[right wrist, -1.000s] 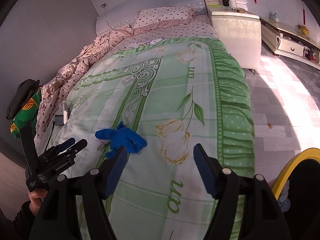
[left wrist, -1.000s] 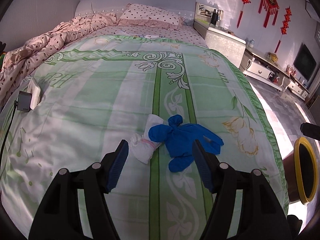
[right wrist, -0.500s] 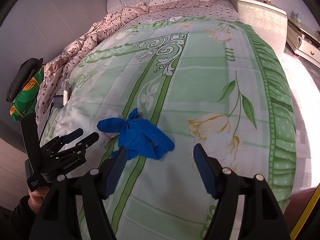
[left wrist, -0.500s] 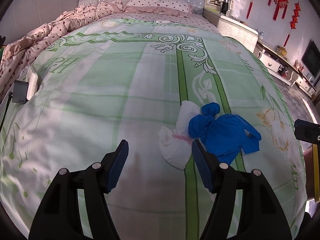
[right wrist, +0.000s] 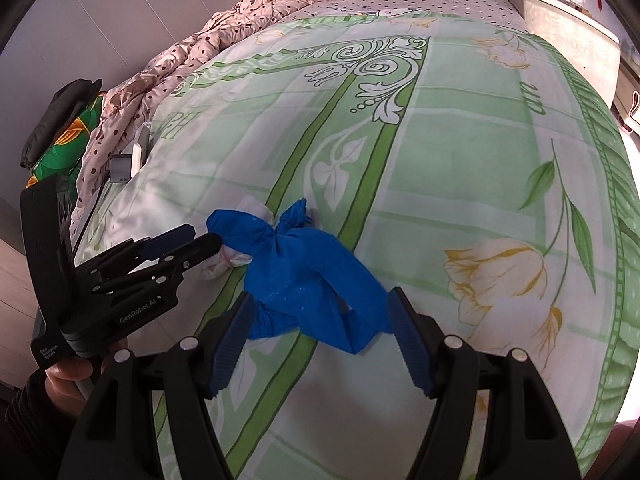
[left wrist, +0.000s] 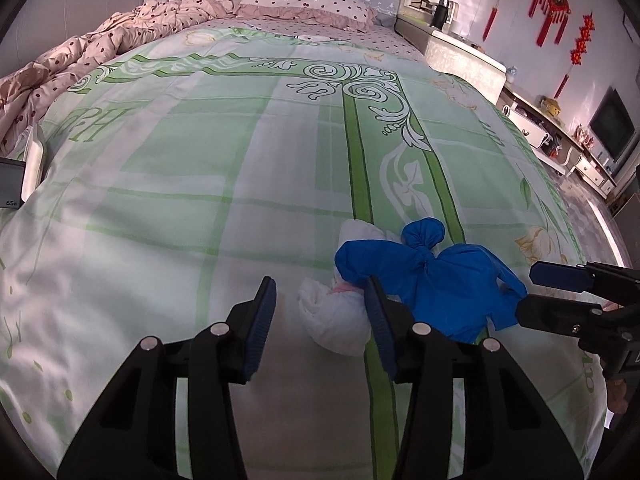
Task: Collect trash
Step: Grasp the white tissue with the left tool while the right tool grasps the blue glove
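Your left gripper (left wrist: 320, 320), jaws just narrowing, is straddling the white wad (left wrist: 334, 320) at 12 o'clock; your right gripper (right wrist: 320, 336), gaping, is straddling the blue glove (right wrist: 308, 276), risking snagging the bedspread (left wrist: 200, 160)

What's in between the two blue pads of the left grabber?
The white knotted bag sits between the left gripper's closing jaws on the bedspread; pads not pressing yet. The left wrist view shows it.

- Bed (left wrist: 180, 208): pale green patterned cover, smooth.
- Blue tied bundle (left wrist: 444, 284) and white wad (left wrist: 336, 320) lie touching, near the foot end.
- Crumpled pink dotted quilt (left wrist: 80, 60) along far left side; matching pillow (left wrist: 304, 0) at the head.
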Available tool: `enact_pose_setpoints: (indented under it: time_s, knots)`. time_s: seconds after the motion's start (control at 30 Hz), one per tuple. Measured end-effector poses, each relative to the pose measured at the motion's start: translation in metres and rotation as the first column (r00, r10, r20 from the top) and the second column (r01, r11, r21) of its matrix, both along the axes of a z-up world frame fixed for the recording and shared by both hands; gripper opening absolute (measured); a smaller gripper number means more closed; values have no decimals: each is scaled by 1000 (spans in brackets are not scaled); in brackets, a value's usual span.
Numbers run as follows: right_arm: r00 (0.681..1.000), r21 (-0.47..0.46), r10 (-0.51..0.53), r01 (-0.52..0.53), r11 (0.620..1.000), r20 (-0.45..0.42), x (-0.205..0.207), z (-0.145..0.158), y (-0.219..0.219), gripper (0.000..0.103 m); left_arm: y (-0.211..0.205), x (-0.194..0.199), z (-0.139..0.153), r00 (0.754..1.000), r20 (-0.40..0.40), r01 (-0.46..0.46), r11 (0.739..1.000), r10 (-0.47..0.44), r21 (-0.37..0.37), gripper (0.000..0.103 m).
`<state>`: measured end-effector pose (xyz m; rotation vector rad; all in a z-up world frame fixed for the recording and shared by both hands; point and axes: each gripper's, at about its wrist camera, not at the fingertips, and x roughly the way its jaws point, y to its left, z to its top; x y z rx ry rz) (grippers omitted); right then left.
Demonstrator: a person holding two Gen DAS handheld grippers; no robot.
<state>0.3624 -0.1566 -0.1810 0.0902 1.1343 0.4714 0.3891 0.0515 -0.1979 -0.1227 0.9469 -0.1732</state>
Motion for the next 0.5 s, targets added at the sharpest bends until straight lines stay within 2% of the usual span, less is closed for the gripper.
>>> enact_pose_setpoints:
  time_s: [0.1, 0.2, 0.3, 0.37, 0.5]
  knots:
    - [1000, -7, 17, -17, 1000, -10, 5, -7, 6, 65, -4, -2, -3, 999, 12, 41, 999, -41, -7, 33]
    - [999, -25, 37, -38, 999, -17, 7, -14, 12, 65, -13, -7, -6, 996, 29, 84, 996, -84, 29, 33]
    - [999, -36, 47, -48, 998, -23, 9, -19, 15, 65, -14, -8, -8, 993, 29, 111, 993, -112, 27, 33]
    - [998, -40, 51, -52, 998, -27, 10, -22, 15, 60, -15, -7, -8, 992, 27, 126, 992, -127, 28, 33]
    - [997, -54, 63, -65, 996, -38, 11, -27, 16, 40, -15, -4, -8, 991, 24, 130, 991, -131, 29, 35]
